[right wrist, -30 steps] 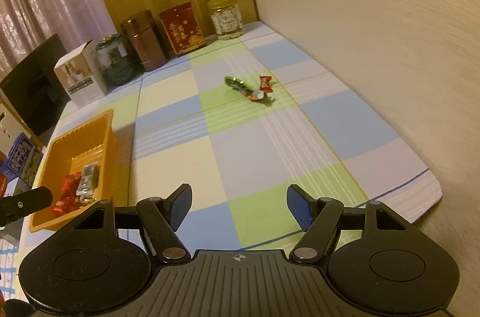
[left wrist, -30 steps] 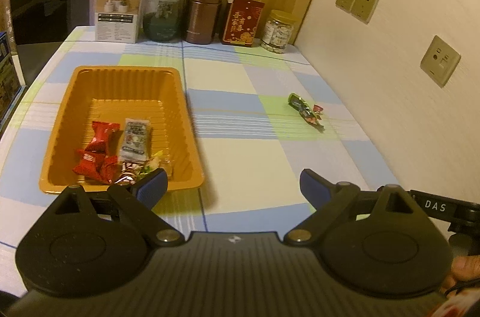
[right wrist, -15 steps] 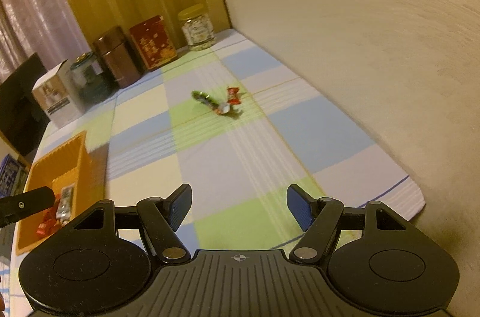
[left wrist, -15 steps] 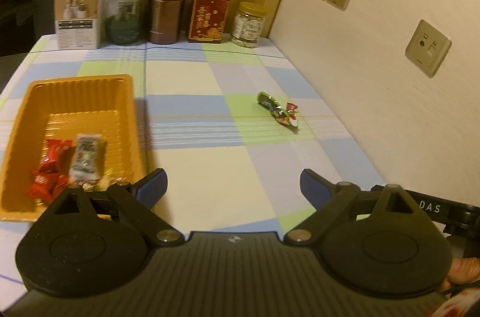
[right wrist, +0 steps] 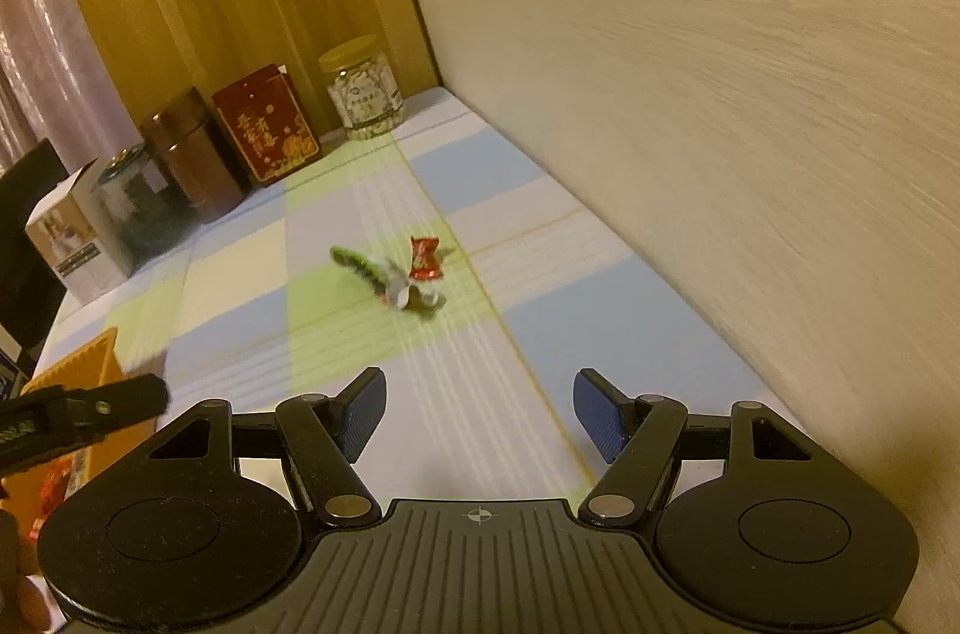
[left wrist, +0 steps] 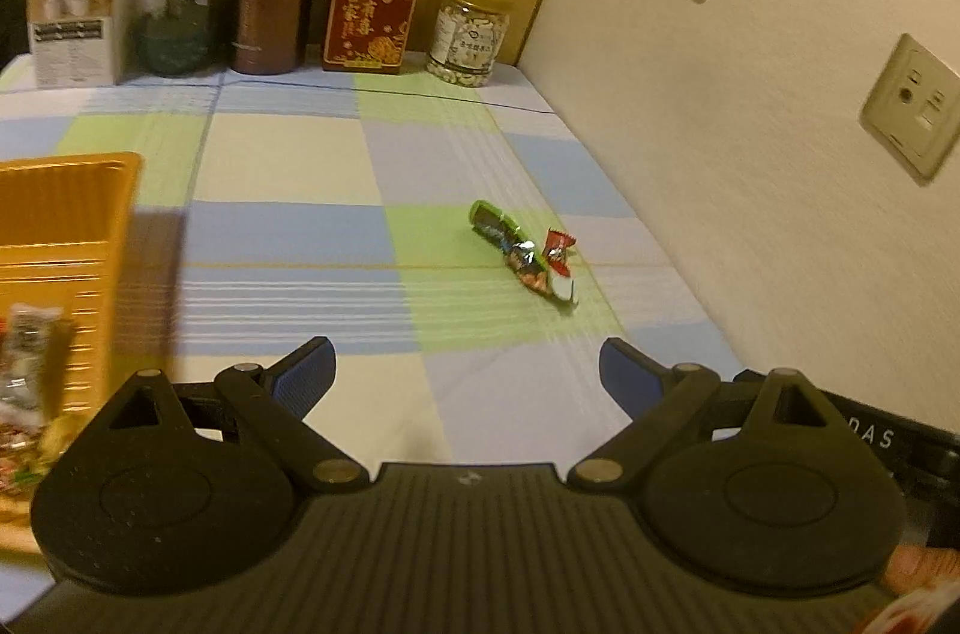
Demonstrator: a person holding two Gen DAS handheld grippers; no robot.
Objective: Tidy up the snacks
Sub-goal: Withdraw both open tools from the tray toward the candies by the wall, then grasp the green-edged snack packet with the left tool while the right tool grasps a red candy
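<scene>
Left wrist view: my left gripper stands wide open and empty. The green snack packet and red candy lie touching on the table, ahead and slightly right. I judge both light, crinkly and slippery; pinch mid-wrapper.

Right wrist view: my right gripper stands partly open and empty, with the candy ahead, slightly left.

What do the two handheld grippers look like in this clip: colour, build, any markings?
Both the left gripper and the right gripper are matte black, with a ribbed centre body, two round side discs, silver pivot pins and blue ribbed pads on the fingers. The right one carries a small crosshair mark and white lettering along its side.
</scene>
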